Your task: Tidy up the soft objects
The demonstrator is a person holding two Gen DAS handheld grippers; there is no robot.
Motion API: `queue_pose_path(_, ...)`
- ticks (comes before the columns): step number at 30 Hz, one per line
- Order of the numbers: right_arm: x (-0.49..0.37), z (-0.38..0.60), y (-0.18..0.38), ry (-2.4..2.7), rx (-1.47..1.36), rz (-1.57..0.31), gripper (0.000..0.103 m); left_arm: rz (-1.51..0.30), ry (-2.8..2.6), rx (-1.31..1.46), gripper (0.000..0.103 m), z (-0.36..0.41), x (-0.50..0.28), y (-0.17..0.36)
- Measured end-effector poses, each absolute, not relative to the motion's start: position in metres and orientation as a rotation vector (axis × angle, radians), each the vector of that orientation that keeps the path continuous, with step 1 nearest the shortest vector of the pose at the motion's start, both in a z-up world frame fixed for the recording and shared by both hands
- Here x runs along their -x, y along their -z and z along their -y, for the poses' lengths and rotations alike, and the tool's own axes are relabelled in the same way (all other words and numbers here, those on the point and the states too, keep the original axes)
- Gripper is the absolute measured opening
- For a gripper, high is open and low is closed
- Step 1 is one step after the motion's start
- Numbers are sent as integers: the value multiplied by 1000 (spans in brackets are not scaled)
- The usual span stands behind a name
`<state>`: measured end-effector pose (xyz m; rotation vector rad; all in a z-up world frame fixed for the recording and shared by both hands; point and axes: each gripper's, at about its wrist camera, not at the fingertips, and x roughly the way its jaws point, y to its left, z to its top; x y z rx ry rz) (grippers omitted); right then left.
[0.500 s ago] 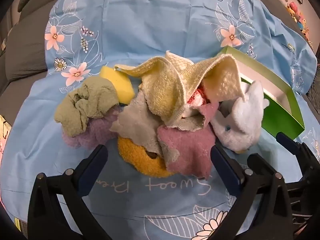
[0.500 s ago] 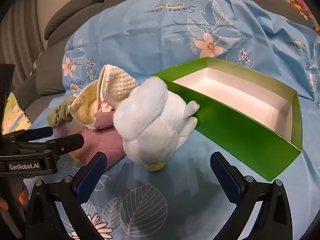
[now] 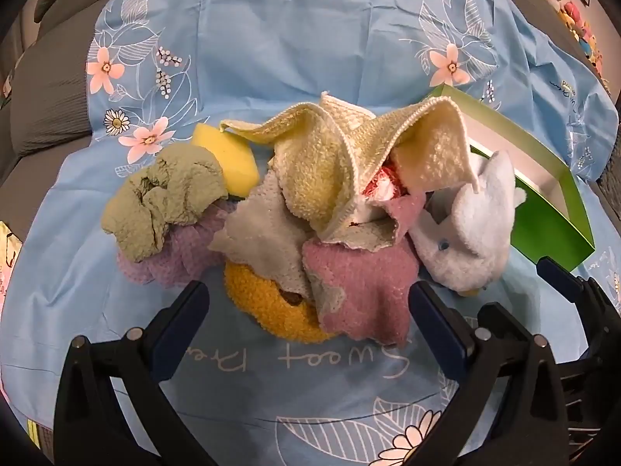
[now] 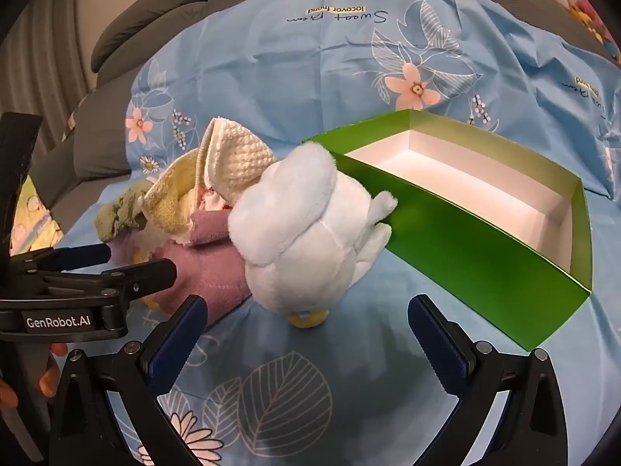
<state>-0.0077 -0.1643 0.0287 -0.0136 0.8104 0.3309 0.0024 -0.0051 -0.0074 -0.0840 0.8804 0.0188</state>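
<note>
A heap of soft things lies on the blue flowered sheet (image 3: 291,58): a cream waffle cloth (image 3: 349,147), a pink cloth (image 3: 365,291), a grey cloth (image 3: 264,233), an orange ring (image 3: 264,303), a green rag (image 3: 163,198), a lilac cloth (image 3: 182,256) and a yellow sponge (image 3: 229,155). A pale plush bird (image 4: 306,233) rests against the open green box (image 4: 485,248), which holds nothing visible. My left gripper (image 3: 306,326) hovers open just before the orange ring and pink cloth. My right gripper (image 4: 310,334) stands open in front of the plush bird, holding nothing.
Grey bedding (image 4: 155,11) rises behind the sheet. Colourful plush toys (image 3: 578,23) sit at the far right edge. A person's fingers (image 4: 46,376) show below the left gripper's body in the right wrist view. Bare sheet lies near the front.
</note>
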Motion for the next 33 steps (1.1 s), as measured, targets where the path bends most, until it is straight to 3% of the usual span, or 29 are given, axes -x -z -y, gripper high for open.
queue_pose_path(33,9,163,-27,-337,16,-813,103,-883,-13,68,102,5,-3,5)
